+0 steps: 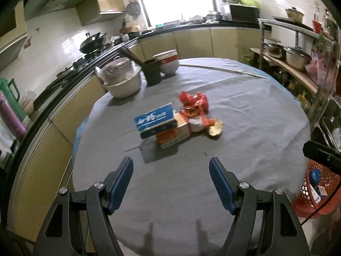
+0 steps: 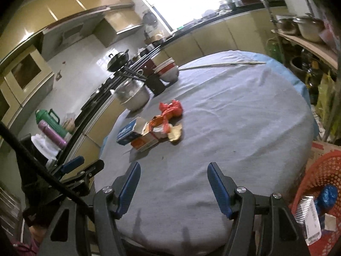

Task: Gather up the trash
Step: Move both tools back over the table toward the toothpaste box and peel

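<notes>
1. My left tool (image 1: 171, 183) hangs over the near part of the tabletop (image 1: 245, 115) with its blue pads (image 1: 121, 183) spread wide and nothing between them.
2. My right tool (image 2: 173, 188) is the same: pads well apart, empty, above the grey cloth close to the near edge.
3. In the right wrist view, my left tool shows low at the left, beside a black cable (image 2: 32, 160) that crosses in front of it.
4. Straight ahead of both tools, well apart from the fingertips, the trash sits in one tight cluster at the middle of the tabletop.
5. Nearest to me in that cluster is an orange and white box (image 1: 173, 135), with a blue box (image 1: 156, 120) resting partly on top of it and to its left.
6. Just right of the boxes lies a yellowish crumpled scrap (image 1: 215, 128), touching the pile.
7. Behind them is a crumpled red wrapper (image 1: 194, 101), with a red strip trailing down towards the scrap.
8. Further out, at the far left of the tabletop, stand a steel pot with a glass lid (image 1: 121, 81), a black cup (image 1: 152, 71) with utensils in it, and stacked bowls (image 1: 168, 61).
9. A long thin rod (image 1: 223, 70) lies across the far side.
10. Off to my right, below the tabletop edge, is a red basket (image 2: 319, 183) that already has a blue crumpled item (image 2: 327, 194) and some paper in it.
</notes>
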Motion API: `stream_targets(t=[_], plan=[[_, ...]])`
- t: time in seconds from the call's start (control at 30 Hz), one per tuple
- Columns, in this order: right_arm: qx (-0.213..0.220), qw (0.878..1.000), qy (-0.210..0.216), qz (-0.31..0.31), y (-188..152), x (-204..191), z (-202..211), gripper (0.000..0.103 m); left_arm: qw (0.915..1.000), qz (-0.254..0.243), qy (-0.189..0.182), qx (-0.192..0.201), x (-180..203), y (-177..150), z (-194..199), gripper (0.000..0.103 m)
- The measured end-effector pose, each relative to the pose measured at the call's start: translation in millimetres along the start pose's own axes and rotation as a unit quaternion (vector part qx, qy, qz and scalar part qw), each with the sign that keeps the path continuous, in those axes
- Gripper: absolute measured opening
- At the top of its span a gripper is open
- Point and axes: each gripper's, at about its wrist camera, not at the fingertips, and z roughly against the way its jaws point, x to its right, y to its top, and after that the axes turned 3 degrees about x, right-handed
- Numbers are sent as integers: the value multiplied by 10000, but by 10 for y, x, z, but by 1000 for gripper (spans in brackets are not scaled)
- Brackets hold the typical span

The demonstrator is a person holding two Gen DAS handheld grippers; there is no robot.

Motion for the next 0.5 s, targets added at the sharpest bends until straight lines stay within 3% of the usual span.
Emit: stream_targets(t=[0.5], plan=[[-141,9993,89,336,3,-292,-156,69,9996,260,86,-52,-261,-77,-39,74]])
